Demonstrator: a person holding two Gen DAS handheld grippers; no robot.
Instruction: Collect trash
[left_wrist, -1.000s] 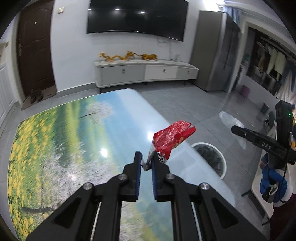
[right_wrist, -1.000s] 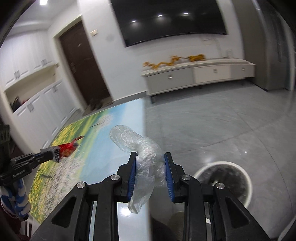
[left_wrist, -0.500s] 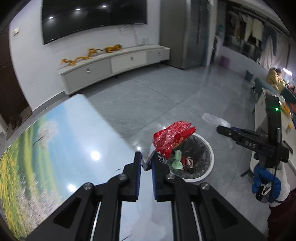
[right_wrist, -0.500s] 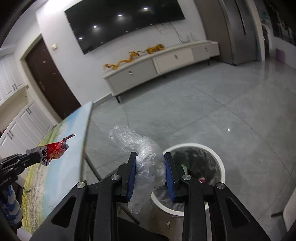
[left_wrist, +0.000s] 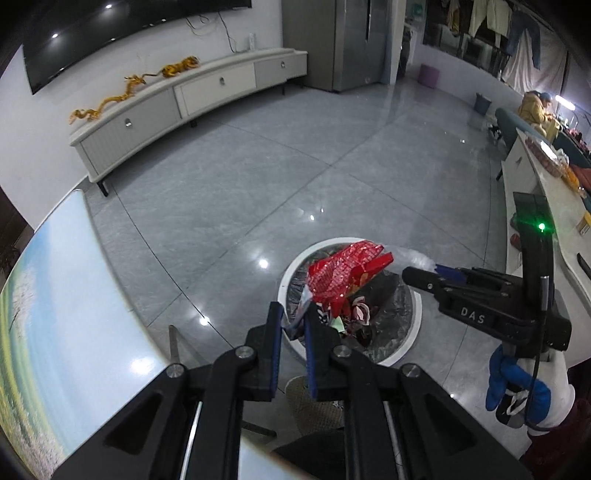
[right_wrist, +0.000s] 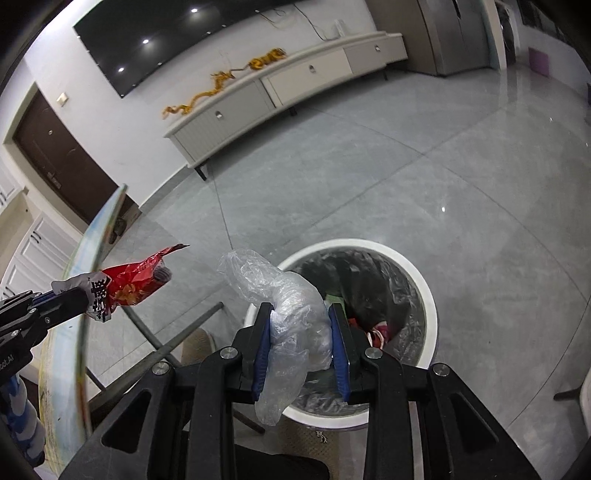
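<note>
My left gripper (left_wrist: 293, 314) is shut on the silver end of a crumpled red snack wrapper (left_wrist: 345, 275), which hangs over the white round trash bin (left_wrist: 417, 312) on the floor. The bin has a dark liner and holds several pieces of trash. My right gripper (right_wrist: 300, 314) is shut on a wad of clear plastic film (right_wrist: 284, 295) and hovers above the bin's near left rim (right_wrist: 430, 295). In the right wrist view the left gripper (right_wrist: 83, 295) holds the red wrapper (right_wrist: 136, 282) out at the left, by the table edge.
The glass table with a flower-meadow print (left_wrist: 55, 314) lies to the left, its edge (right_wrist: 88, 295) and legs close to the bin. Grey tiled floor spreads beyond. A white TV cabinet (left_wrist: 184, 99) lines the far wall. A white counter (left_wrist: 535, 192) stands at the right.
Both grippers swung off the table and came down over the trash bin, which now sits right under them. Each keeps its hold, on the red wrapper and on the plastic film.
</note>
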